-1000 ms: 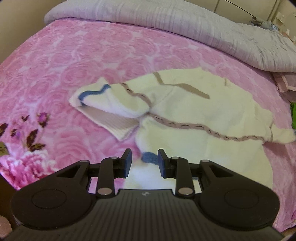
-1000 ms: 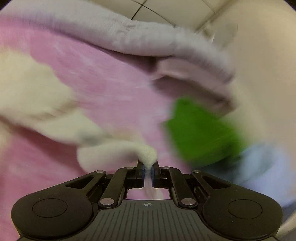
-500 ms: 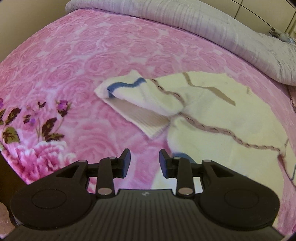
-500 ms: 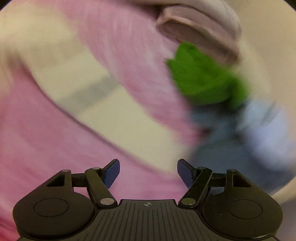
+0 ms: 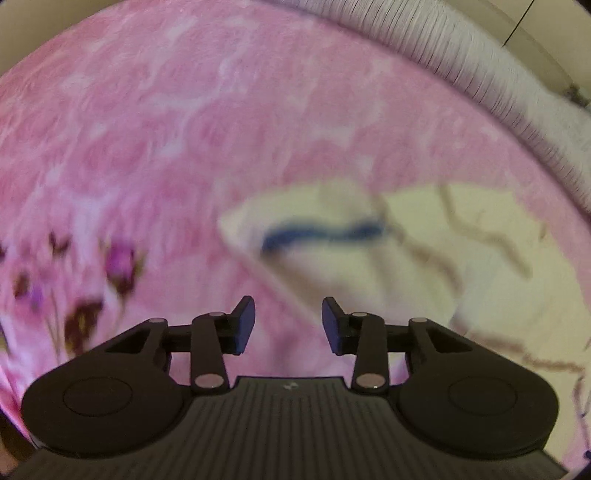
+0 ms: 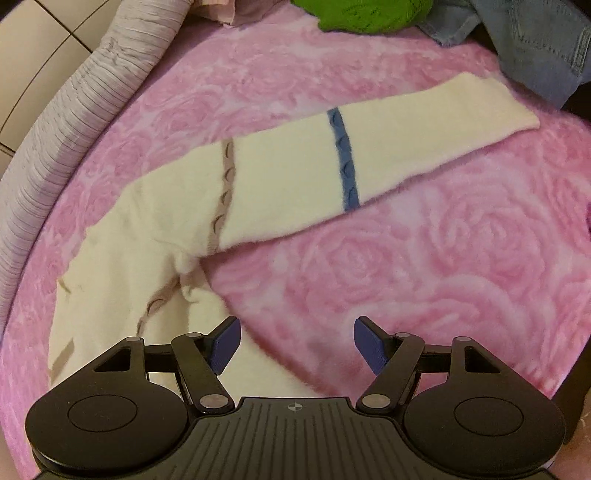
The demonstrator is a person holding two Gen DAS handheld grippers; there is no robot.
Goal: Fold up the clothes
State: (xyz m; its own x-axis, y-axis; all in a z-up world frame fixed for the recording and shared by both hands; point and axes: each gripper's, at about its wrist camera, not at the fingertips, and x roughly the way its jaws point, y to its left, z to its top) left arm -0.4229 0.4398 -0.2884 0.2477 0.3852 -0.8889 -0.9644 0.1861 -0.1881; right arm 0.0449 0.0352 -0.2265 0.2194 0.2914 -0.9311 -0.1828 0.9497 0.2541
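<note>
The bed (image 6: 424, 280) under me is spread with a pink rose-patterned blanket, and a grey ribbed quilt (image 6: 74, 110) is rolled along its far edge. My cream sweater (image 6: 122, 266) lies flat on that blanket. In the right view its one sleeve (image 6: 369, 147) stretches straight out across the pink, crossed by a blue band and a beige one. In the left view, which is blurred, the other sleeve (image 5: 314, 236) is folded in over the body, its cuff end pointing out over the blanket. A green garment (image 6: 362, 14) and some denim (image 6: 535, 40) sit well apart at the far corner.

My right hand-held gripper (image 6: 295, 345) hangs open and empty above the sweater's edge near the armpit. My left hand-held gripper (image 5: 288, 325) has just been opening further; nothing is between its jaws, and the folded sleeve's lower edge lies just beyond them.

I judge the knit soft, light and limp: it will sag and stretch wherever it is unsupported. I would pinch the outstretched sleeve at its cuff, through both layers, and lay it across the body.
</note>
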